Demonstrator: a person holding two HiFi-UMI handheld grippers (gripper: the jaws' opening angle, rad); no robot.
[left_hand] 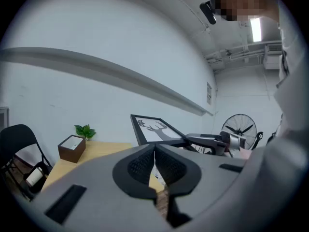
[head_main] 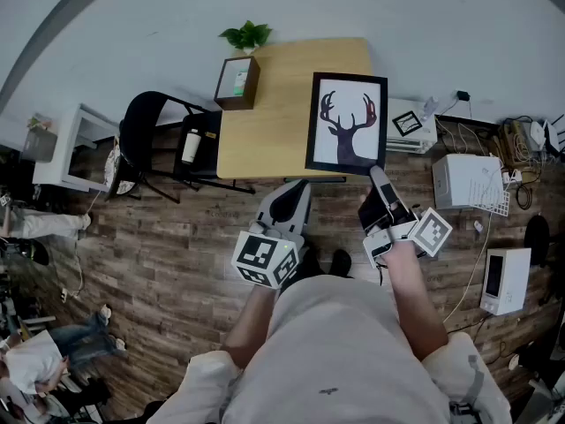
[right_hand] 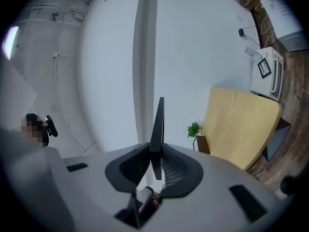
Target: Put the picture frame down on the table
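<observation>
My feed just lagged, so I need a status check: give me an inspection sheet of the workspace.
Surface: wooden table.
Job's things: picture frame, deer print, held over the table's near right part.
Clutter: brown box and plant at the far left corner.
Grippers: right gripper jaws clamp the frame's corner; left gripper jaws together, empty.
Cables: cables on the floor, right.
Surroundings: black chair left; white boxes right.

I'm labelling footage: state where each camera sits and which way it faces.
Head view: on the person's head, facing steeply down at the table, picture frame, left gripper, right gripper, forearms, torso.
Left gripper view: on that gripper, facing along its shut, empty jaws toward the table.
Right gripper view: on that gripper, facing along jaws clamped on the frame's edge.
All show frame and table.
</observation>
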